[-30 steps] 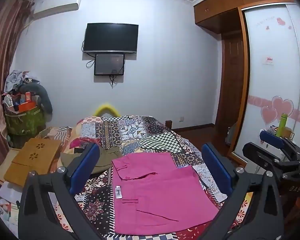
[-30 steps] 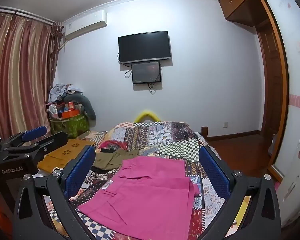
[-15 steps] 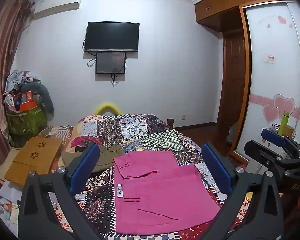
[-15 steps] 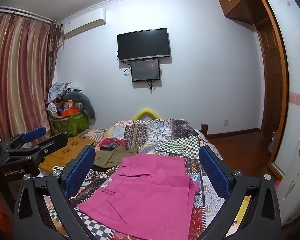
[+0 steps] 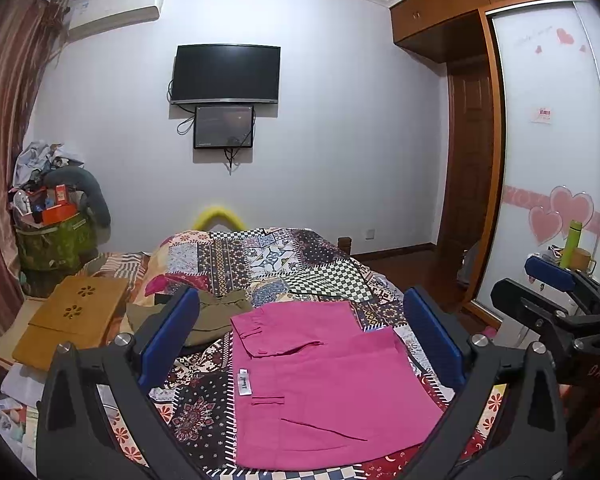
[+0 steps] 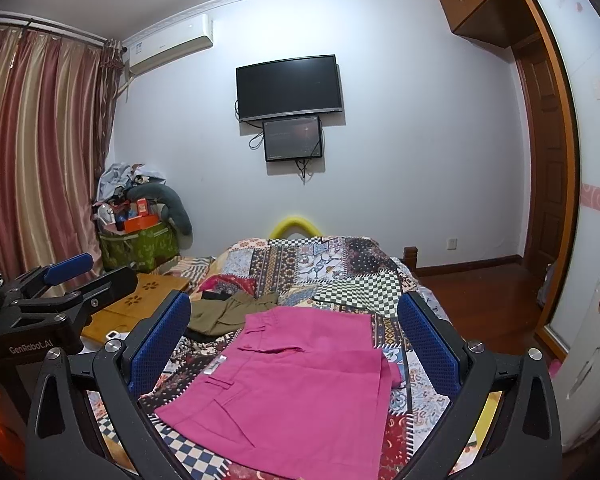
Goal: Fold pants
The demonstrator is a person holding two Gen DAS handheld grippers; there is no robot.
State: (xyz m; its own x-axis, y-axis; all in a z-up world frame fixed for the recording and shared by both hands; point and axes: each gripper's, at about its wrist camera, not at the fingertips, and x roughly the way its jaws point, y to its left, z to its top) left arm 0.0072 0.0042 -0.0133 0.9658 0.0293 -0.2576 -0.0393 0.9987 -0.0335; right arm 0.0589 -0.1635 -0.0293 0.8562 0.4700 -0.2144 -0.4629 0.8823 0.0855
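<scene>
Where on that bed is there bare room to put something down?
The far half of the quilt is free, from the pink pants to the foot of the bed, as is a strip to the pants' right. The left is crowded: olive clothes, a red garment and a wooden board.

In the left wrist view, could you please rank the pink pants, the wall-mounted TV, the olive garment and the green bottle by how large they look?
1. pink pants, though nearest the camera
2. wall-mounted TV
3. olive garment, partly hidden behind the left gripper's fingers, so unsure
4. green bottle
</scene>
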